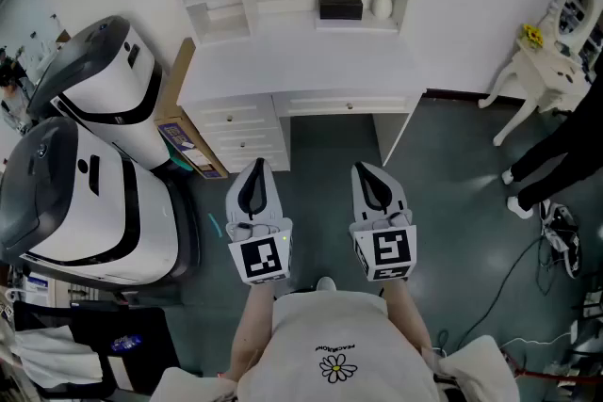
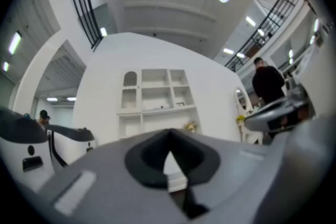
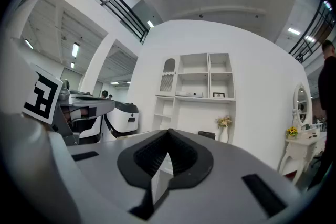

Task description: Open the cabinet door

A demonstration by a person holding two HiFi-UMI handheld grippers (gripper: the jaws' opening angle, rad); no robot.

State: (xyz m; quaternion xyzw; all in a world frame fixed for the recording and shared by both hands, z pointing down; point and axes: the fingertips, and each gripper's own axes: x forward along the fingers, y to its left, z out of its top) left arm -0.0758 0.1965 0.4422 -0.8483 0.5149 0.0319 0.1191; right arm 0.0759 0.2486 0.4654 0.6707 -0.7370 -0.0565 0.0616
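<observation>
Grey-green floor (image 1: 452,231), white wall behind. The white cabinet (image 1: 301,61) stands against that wall, straight ahead of the person and well apart from both tools. Its front faces the person. In the gripper views it is a tall unit with its long axis upright, open shelves above a desk top.

An arched slatted panel (image 3: 167,77) at the upper left of the shelves may be the door. Too small to be sure, and I cannot tell whether it is ajar.

Left gripper (image 1: 256,179) and right gripper (image 1: 375,179) are held out from the chest, side by side, near level, noses toward the cabinet. Each gripper view shows its jaws brought together with nothing between them.

Counts:
- two grippers
- two marker cubes (image 1: 259,259)
- two white-and-black machines (image 1: 94,202) to the left of the cabinet
- one black box (image 1: 340,7) and one vase (image 1: 381,3) of flowers on a shelf, just beside each other
- one white side table (image 1: 537,71) at the right
- one person in dark clothes (image 1: 565,151) near the side table
</observation>
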